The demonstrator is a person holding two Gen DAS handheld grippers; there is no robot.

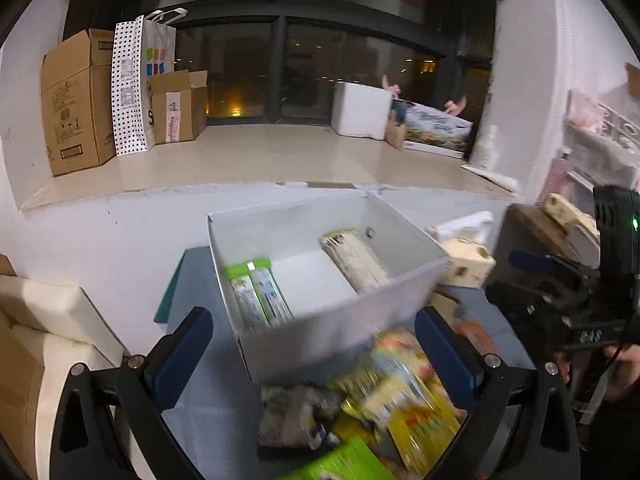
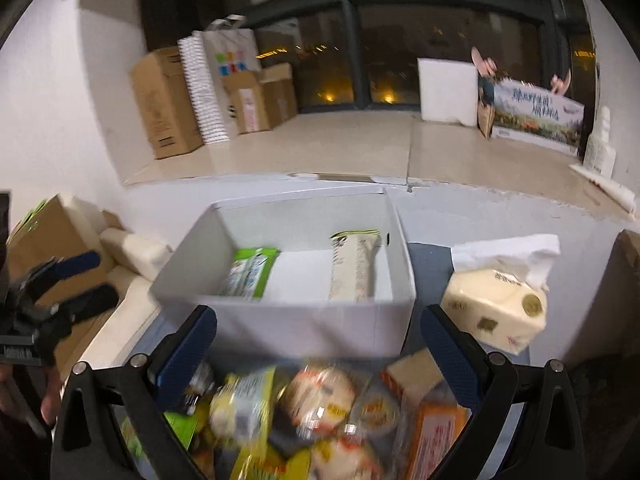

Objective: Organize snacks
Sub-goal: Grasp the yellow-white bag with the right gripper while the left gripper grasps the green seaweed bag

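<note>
A white open box (image 1: pixel 320 340) (image 2: pixel 288 324) stands on the table ahead. In it lie green snack packets (image 1: pixel 260 300) (image 2: pixel 250 270) at the left and a beige packet (image 1: pixel 354 260) (image 2: pixel 354 268) at the right. A blurred pile of mixed snacks (image 1: pixel 384 400) (image 2: pixel 320 412) lies in front of the box. My left gripper (image 1: pixel 316 356) (image 2: pixel 86 282) hangs open above the pile, its pads touching nothing. My right gripper (image 2: pixel 316 352) (image 1: pixel 520 280) is open too, over the same pile, with nothing gripped.
A tissue pack (image 2: pixel 496 308) (image 1: pixel 468 264) sits right of the box. Cream foam blocks (image 1: pixel 48 320) and a cardboard box (image 2: pixel 44 236) lie at the left. On the ledge behind stand cardboard boxes (image 1: pixel 76 100), a dotted paper bag (image 1: pixel 132 88) and a white foam box (image 1: pixel 360 108).
</note>
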